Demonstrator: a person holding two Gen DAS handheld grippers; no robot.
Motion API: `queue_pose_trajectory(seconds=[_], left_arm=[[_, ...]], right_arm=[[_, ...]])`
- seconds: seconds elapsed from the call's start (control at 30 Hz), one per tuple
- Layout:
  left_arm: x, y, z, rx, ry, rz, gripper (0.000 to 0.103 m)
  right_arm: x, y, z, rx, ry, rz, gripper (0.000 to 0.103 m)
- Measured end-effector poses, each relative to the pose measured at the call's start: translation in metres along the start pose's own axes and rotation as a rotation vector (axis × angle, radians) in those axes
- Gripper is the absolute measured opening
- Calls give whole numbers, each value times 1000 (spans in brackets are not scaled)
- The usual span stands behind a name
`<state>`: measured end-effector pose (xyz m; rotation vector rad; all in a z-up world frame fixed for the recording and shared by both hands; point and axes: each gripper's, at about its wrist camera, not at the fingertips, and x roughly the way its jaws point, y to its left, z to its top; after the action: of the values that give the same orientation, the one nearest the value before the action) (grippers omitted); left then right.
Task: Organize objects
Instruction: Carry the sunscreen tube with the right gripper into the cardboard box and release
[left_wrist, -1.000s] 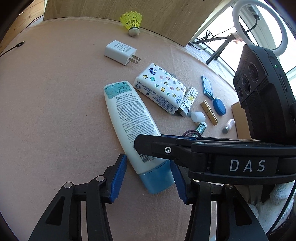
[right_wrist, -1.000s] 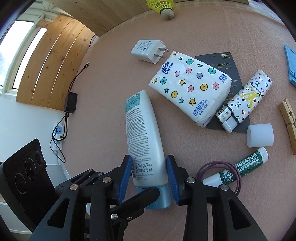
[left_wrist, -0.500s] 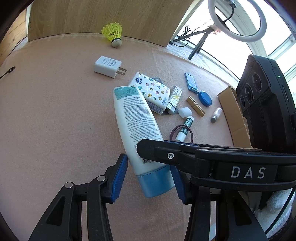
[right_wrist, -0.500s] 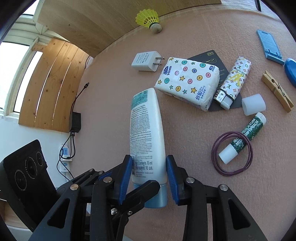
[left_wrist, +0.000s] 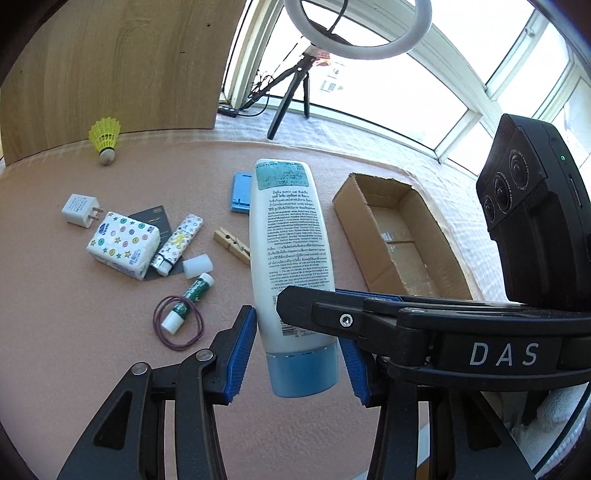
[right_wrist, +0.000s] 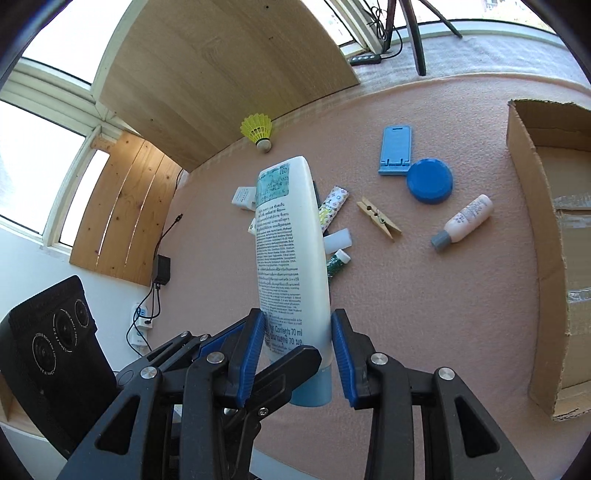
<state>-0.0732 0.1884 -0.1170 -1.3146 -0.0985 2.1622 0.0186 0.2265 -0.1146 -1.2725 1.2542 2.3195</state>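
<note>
A white lotion tube with a blue cap is held up off the pink table, cap end toward me; it also shows in the right wrist view. My right gripper is shut on the tube near its cap. My left gripper stands around the same cap end with its blue pads a little apart from the tube, so it is open. An open cardboard box lies on the table to the right, also seen in the right wrist view.
On the table lie a shuttlecock, a white charger, a tissue pack, a lighter, a clothespin, a blue lid, a small bottle, a lip balm on a hair band.
The tube has been lifted off the table and carried up and to the right, toward the cardboard box. Both grippers rose with it; the clutter now lies lower and to the left.
</note>
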Motion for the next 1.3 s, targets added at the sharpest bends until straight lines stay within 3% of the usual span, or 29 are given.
queue_pose_trajectory(seconds=[0.3,0.63,0.77,0.83,0.87,0.93,0.97,1.13,1.3], left_arm=[[62,-114,17,121,59,-91,49],[104,-169,19,166,92,-118,49],[104,-172,16,179,91,-115,49],[106,-170,17,176,119,-108,58],[107,-167,16,172,128,-100,70],[103,-161,15,166,114,-90,74],[101,-157,13,171,112,-88,74],[80,-136,9,184,97,-59,74],[57,-94,10,136,84,-9,74]], right_arm=[[-81,-90,-6,96,-92,-68,34],[-110,-151,-5,154,-125,-127,34],[-112,-158,-4,138,-133,-142,34],[-116,-160,-3,133,-154,-135,36],[-118,-160,-3,133,-169,-149,46],[-123,-157,-1,118,-204,-190,63],[-126,-154,-1,103,-223,-203,66],[-125,-142,-4,93,-258,-218,66],[-112,-124,-12,105,-261,-207,66]])
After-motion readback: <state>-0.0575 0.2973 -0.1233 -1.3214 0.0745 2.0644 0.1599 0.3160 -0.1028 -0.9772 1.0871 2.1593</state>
